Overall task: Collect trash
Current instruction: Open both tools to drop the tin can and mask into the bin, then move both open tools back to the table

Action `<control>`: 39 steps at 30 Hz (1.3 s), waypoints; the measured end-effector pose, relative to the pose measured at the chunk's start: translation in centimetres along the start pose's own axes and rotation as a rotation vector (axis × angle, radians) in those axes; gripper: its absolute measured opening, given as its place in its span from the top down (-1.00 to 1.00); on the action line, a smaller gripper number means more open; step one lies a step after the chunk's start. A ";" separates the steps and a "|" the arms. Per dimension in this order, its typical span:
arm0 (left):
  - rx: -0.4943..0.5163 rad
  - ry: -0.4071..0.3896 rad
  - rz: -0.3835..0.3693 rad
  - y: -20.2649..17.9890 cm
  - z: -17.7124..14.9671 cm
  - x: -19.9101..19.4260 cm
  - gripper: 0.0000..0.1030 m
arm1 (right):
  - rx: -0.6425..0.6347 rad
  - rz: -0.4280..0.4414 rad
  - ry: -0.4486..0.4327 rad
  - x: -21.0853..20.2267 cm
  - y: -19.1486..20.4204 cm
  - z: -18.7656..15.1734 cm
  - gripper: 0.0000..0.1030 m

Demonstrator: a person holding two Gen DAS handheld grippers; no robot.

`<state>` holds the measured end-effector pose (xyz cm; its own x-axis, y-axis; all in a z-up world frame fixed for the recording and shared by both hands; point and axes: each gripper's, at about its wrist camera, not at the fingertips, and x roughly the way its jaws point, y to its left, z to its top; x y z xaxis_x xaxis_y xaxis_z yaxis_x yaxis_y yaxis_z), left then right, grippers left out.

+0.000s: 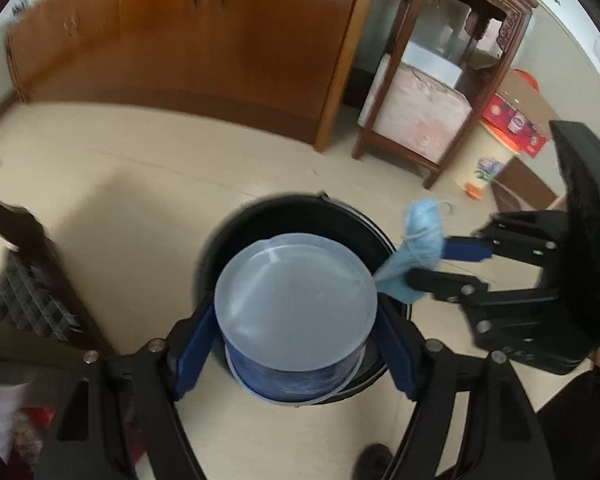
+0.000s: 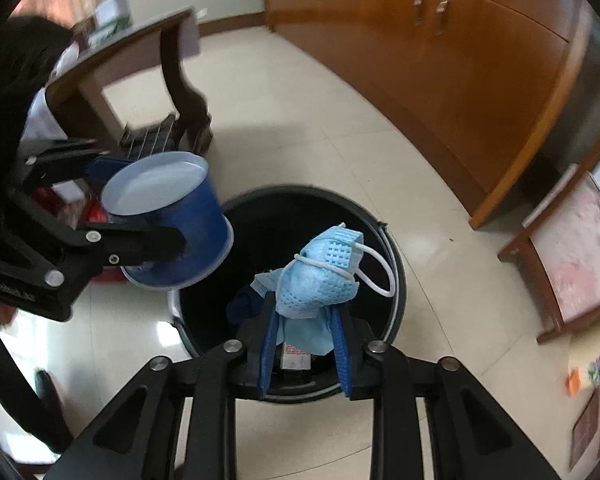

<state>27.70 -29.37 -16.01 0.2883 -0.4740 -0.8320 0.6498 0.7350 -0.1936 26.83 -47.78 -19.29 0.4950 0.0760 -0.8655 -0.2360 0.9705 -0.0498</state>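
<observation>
A black round trash bin (image 1: 300,208) stands on the tiled floor; it also shows in the right wrist view (image 2: 392,248). My left gripper (image 1: 296,344) is shut on a blue plastic cup (image 1: 296,304) with a pale bottom, held upside down over the bin's near rim; the cup also shows in the right wrist view (image 2: 168,216). My right gripper (image 2: 306,308) is shut on a crumpled blue face mask (image 2: 320,276) with white ear loops, held above the bin's opening. In the left wrist view, the right gripper (image 1: 424,258) and mask (image 1: 416,244) are at the bin's right rim.
A long wooden cabinet (image 1: 188,40) runs along the wall behind the bin. A dark wooden stand (image 1: 440,80) with pink cushion is to the right, with boxes (image 1: 516,124) beyond. A dark table leg (image 2: 180,76) and black grid tray (image 1: 32,296) are to the left.
</observation>
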 end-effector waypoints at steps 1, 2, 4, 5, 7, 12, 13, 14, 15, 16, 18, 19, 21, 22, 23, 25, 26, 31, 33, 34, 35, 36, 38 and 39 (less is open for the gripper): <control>-0.019 0.010 0.008 0.5 -0.2 0.5 -1.00 | 0.000 -0.011 0.014 0.9 -0.2 -0.3 -0.25; -0.044 0.025 0.007 1.2 -0.5 1.1 -0.99 | 0.007 -0.008 0.023 1.4 -0.4 -0.6 -0.91; -0.061 0.041 0.020 1.8 -1.0 1.3 -0.99 | 0.012 -0.024 0.045 2.4 -0.7 -1.2 -1.00; -0.067 0.042 0.041 2.0 -1.5 1.2 -0.99 | 0.017 -0.028 0.061 2.7 -0.8 -1.3 -1.00; -0.071 0.049 0.090 2.0 -2.1 1.1 -0.99 | 0.020 -0.050 0.078 2.8 -0.9 -1.4 -1.00; -0.102 0.003 0.177 1.9 -2.9 -0.7 -0.99 | 0.050 -0.106 0.080 1.9 -0.9 -1.6 -1.00; -0.103 -0.008 0.197 1.9 -3.0 -1.0 -0.99 | 0.053 -0.112 0.077 1.9 -0.6 -1.5 -1.00; -0.104 -0.018 0.203 1.8 -3.2 -1.5 -0.99 | 0.061 -0.112 0.074 1.7 -0.6 -1.5 -1.00; -0.104 -0.018 0.204 1.7 -3.3 -1.5 -0.99 | 0.074 -0.106 0.067 1.5 -0.6 -1.4 -1.00; -0.100 -0.022 0.214 1.4 -3.5 -2.0 -0.99 | 0.079 -0.107 0.062 1.3 -0.5 -1.4 -1.00; -0.092 -0.026 0.222 1.8 -3.6 -2.4 -0.99 | 0.075 -0.112 0.051 1.1 -0.4 -1.2 -1.00; -0.093 -0.029 0.228 1.7 -3.6 -2.5 -0.99 | 0.074 -0.114 0.046 0.8 -0.3 -1.1 -1.00; -0.099 -0.035 0.234 1.7 -3.8 -3.1 -0.99 | 0.076 -0.111 0.035 0.4 0.0 -1.0 -1.00; -0.101 -0.039 0.238 1.7 -3.7 -3.4 -0.99 | 0.076 -0.111 0.030 0.3 0.1 -0.9 -1.00; -0.102 -0.044 0.243 1.8 -3.8 -3.7 -0.99 | 0.077 -0.112 0.027 0.1 0.2 -0.8 -1.00; -0.107 -0.054 0.244 1.7 -3.8 -4.0 -0.99 | 0.078 -0.110 0.015 -0.6 0.6 -0.9 -1.00; -0.107 -0.060 0.246 1.6 -3.9 -4.5 -0.99 | 0.080 -0.109 0.012 -0.8 0.7 -0.8 -1.00; -0.106 -0.075 0.261 1.3 -4.4 -5.8 -0.99 | 0.086 -0.111 -0.025 -2.7 1.9 -1.0 -1.00; -0.110 -0.087 0.265 1.3 -4.6 -6.5 -0.99 | 0.092 -0.126 -0.045 -3.5 2.3 -1.0 -1.00; -0.110 -0.090 0.271 1.4 -4.7 -6.9 -0.99 | 0.094 -0.142 -0.056 -3.9 2.5 -0.9 -1.00; -0.110 -0.097 0.274 1.4 -4.8 -7.5 -0.99 | 0.091 -0.160 -0.073 -4.5 2.8 -0.9 -1.00; -0.112 -0.105 0.273 1.5 -4.9 -8.0 -0.99 | 0.088 -0.175 -0.096 -5.2 3.2 -0.9 -1.00; -0.118 -0.125 0.268 1.5 -5.1 -9.1 -0.99 | 0.084 -0.194 -0.123 -6.3 3.6 -0.7 -1.00; -0.118 -0.137 0.271 1.5 -5.3 -9.8 -0.99 | 0.081 -0.199 -0.139 -6.8 4.0 -0.6 -1.00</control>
<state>22.18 -21.08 -10.92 0.5368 -0.3089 -0.7851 0.4533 0.8904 -0.0403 21.99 -44.60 -13.90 0.6363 -0.0928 -0.7659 -0.0579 0.9842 -0.1674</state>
